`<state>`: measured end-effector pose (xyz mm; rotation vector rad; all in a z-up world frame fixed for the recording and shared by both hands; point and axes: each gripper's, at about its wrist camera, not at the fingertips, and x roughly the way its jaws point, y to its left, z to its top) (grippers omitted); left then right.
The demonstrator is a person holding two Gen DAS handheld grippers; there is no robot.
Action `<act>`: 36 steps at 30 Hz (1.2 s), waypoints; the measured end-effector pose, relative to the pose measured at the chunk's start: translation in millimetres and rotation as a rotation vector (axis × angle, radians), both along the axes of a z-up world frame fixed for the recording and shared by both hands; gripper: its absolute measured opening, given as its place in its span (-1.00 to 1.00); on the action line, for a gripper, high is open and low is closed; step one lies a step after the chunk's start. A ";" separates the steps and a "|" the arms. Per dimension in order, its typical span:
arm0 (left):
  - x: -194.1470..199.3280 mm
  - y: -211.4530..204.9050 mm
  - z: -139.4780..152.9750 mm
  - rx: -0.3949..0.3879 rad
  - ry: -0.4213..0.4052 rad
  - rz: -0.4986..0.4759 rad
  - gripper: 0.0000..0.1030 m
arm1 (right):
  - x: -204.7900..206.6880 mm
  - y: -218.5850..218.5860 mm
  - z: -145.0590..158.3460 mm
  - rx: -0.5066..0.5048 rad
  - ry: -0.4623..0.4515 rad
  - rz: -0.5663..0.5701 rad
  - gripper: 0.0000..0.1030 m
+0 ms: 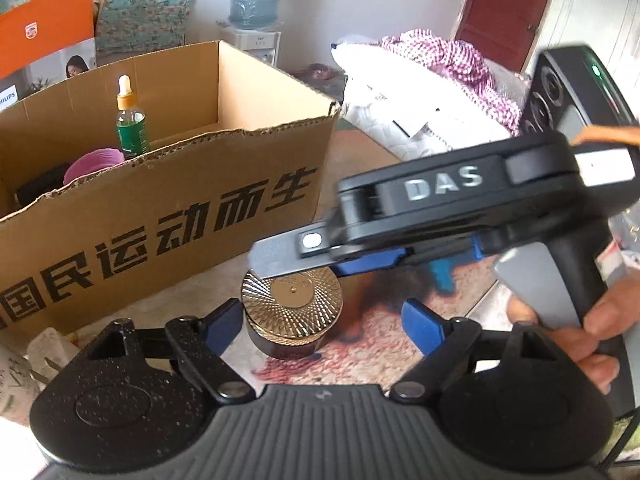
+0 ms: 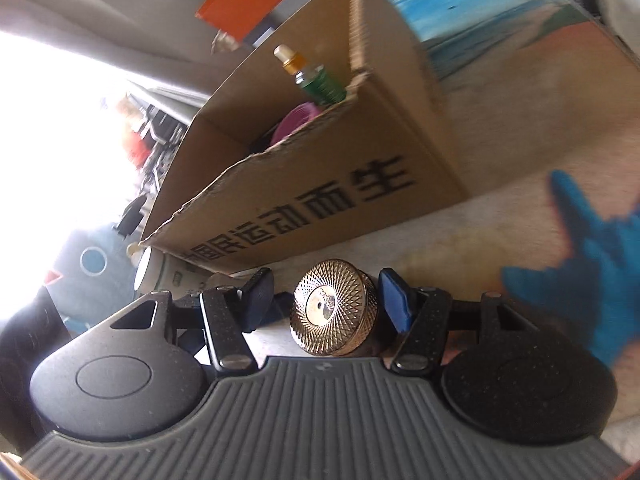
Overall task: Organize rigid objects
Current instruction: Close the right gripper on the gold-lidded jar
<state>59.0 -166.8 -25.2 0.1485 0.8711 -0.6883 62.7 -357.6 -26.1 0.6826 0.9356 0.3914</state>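
Note:
A dark jar with a gold patterned lid stands on the table in front of a cardboard box. My left gripper is open; the jar is near its left finger. My right gripper is open around the same jar, one finger on each side with small gaps. In the left wrist view the right gripper's body reaches over the jar from the right. The box holds a green dropper bottle and a pink bowl.
A white and pink pile of cloth lies behind the right gripper. An orange box and a water dispenser stand behind the cardboard box. A blue starfish print is on the table cover. A white cup lies left of the box.

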 end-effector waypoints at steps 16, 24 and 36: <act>13.3 -18.6 -24.0 0.117 -0.046 0.015 0.32 | -12.0 0.2 -13.5 0.003 0.010 -0.063 0.10; 19.0 -17.9 -30.0 0.124 -0.037 0.039 0.13 | -11.2 3.8 -19.2 0.001 0.021 -0.067 0.02; 18.2 -19.4 -29.1 0.126 -0.039 0.051 0.12 | -10.8 4.7 -22.5 -0.015 0.005 -0.062 -0.01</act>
